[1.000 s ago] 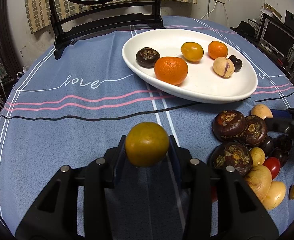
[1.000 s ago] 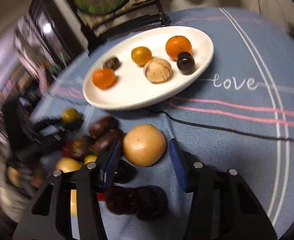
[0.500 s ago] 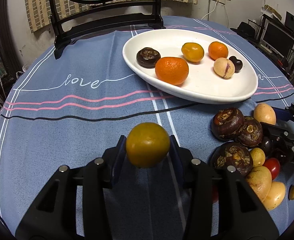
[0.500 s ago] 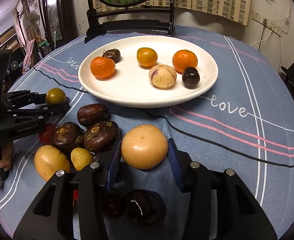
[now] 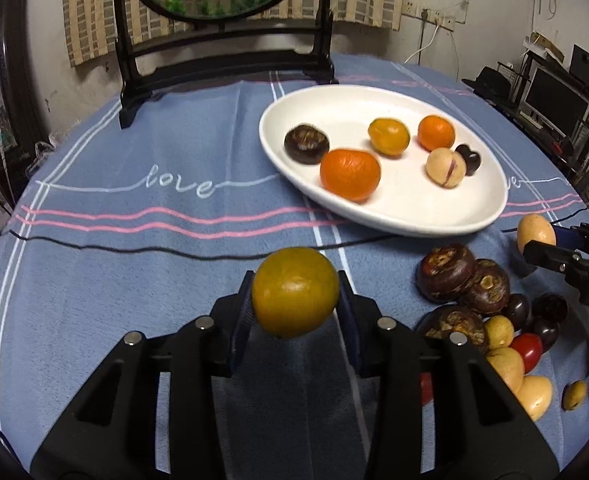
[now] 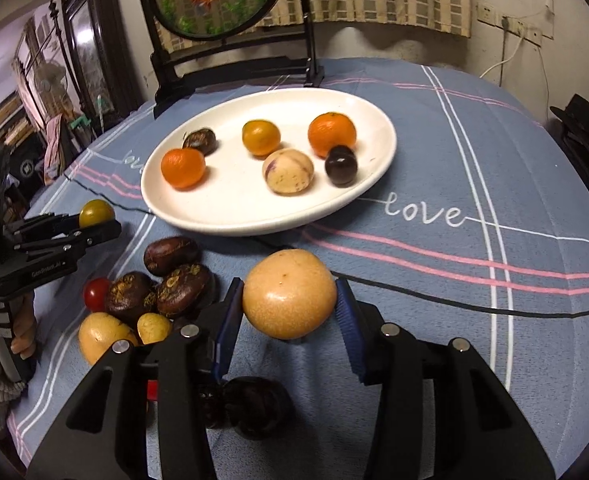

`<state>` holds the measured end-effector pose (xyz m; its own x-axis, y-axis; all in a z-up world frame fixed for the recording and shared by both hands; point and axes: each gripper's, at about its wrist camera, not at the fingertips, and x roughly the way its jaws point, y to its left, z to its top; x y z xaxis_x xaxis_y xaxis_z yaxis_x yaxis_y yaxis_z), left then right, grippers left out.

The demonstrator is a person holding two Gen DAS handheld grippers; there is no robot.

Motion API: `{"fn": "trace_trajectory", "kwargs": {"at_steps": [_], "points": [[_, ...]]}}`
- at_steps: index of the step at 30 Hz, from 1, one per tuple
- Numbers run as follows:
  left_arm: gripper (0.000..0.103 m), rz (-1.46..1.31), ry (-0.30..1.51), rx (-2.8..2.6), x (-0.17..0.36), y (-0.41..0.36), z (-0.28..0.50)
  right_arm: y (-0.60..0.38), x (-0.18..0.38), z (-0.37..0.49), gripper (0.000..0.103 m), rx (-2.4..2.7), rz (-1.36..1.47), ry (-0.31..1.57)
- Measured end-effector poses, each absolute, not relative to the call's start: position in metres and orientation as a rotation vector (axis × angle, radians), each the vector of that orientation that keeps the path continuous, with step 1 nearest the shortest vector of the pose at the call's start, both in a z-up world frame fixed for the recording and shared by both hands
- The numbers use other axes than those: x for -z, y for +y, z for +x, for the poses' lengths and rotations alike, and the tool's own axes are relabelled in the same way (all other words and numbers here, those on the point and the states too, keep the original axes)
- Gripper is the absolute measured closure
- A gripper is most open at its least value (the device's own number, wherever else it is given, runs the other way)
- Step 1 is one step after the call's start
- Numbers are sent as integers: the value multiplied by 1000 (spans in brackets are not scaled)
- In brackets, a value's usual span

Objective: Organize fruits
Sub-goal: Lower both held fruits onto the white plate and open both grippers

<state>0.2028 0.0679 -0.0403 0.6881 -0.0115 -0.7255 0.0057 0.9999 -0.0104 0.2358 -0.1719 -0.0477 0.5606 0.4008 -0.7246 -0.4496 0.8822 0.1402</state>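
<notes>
Both hands loaded: left gripper [image 5: 294,312] closing, pads on yellow-green citrus [image 5: 295,291]; right gripper [image 6: 288,312] clamped on tan round fruit [image 6: 289,293]. White plate [image 5: 486,216] lies far-right of left gripper, straight ahead of right one. Looks like right is nearer.

A round yellow-green citrus fruit [image 5: 295,292] and a round tan fruit [image 6: 289,294] are each lifted clear of the blue tablecloth [image 5: 134,272], near the white oval plate [image 5: 474,216] holding six fruits.
</notes>
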Motion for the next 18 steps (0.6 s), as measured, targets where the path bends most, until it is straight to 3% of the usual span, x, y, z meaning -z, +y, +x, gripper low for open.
{"fn": "trace_trajectory", "kwargs": {"at_steps": [10, 18], "points": [[63, 13, 760, 103, -2, 26, 232, -189, -1, 254, 57, -531, 68, 753], [63, 61, 837, 167, 27, -18, 273, -153, 2, 319, 57, -553, 85, 810]]}}
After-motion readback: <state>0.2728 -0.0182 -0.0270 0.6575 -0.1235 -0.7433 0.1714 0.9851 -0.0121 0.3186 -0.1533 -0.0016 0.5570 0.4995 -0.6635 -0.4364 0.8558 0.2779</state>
